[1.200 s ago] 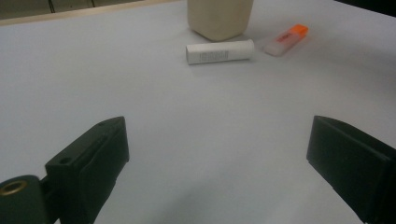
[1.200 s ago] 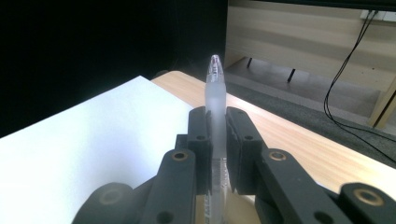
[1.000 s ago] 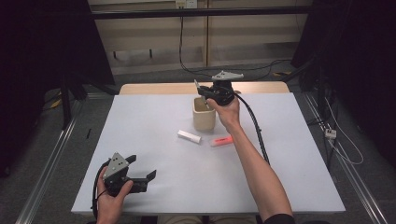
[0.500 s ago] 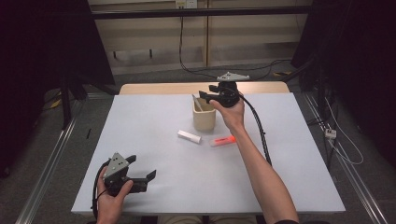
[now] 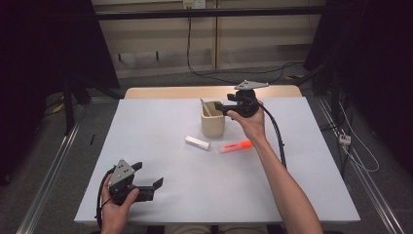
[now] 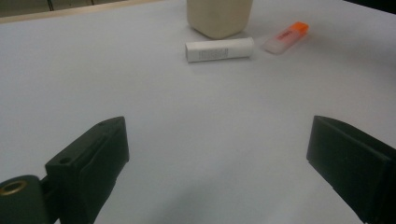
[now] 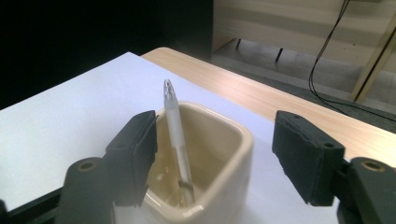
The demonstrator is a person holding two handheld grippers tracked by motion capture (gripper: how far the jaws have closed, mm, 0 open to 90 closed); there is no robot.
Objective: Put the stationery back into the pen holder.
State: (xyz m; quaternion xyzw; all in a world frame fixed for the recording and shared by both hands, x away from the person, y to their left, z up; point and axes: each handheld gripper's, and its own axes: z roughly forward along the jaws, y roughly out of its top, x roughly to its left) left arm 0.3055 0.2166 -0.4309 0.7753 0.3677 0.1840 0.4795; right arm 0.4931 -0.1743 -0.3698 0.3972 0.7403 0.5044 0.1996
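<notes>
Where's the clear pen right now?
In the high view the clear pen stands tilted inside the beige cup at the table's far middle, just left of the open right gripper.

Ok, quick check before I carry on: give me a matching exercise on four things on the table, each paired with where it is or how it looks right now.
Things:
1. pen
2. cup
3. white tube
4. highlighter

Descriptions:
A. lies flat in front of the cup, white all over
B. lies flat under the right forearm, orange cap
C. stands slanted inside the cup
D. cream, square-mouthed, upright under the right gripper, whose jaws have just been opening and press on nothing

Pairs: 1-C, 2-D, 3-A, 4-B
</notes>
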